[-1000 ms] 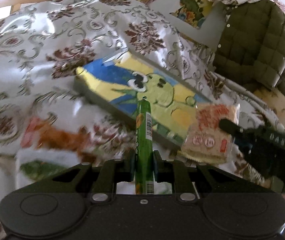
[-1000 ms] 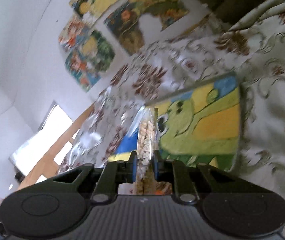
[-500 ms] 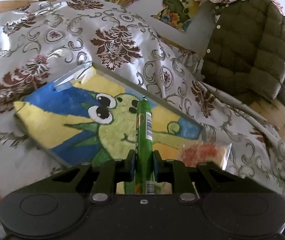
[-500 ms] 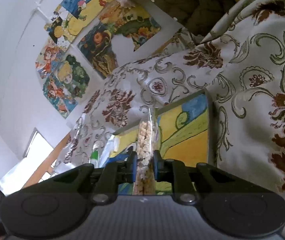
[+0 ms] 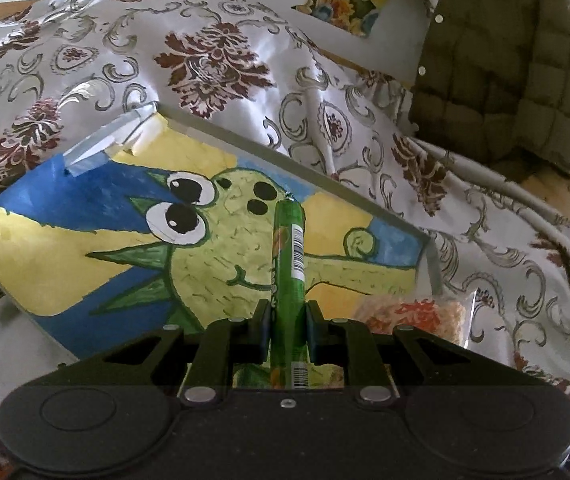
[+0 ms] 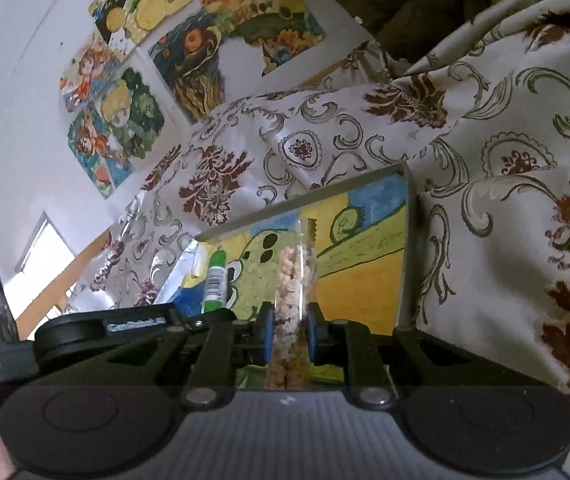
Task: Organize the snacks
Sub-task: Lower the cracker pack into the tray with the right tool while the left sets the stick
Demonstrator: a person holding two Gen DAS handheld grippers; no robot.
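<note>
My left gripper [image 5: 288, 322] is shut on a thin green snack packet [image 5: 288, 256] with a barcode, held edge-on above a shallow tray [image 5: 293, 160] painted with a green cartoon frog. My right gripper [image 6: 289, 336] is shut on a clear bag of pale puffed snacks [image 6: 296, 280], held over the same tray [image 6: 405, 240] near its right end. In the right wrist view the left gripper [image 6: 133, 326] and its green packet [image 6: 215, 280] show just to the left. The clear snack bag with red print [image 5: 417, 314] shows at the tray's right corner in the left wrist view.
The tray lies on a shiny floral tablecloth [image 5: 213, 60]. A dark green quilted jacket [image 5: 501, 60] hangs on a chair at the back right. Painted pictures [image 6: 125, 92] cover the white wall behind. A wooden edge [image 5: 557, 192] shows at the right.
Both grippers have moved in over the frog tray, each still holding its packet. The tray now fills more of both views, and the left gripper has come into the right wrist view.
</note>
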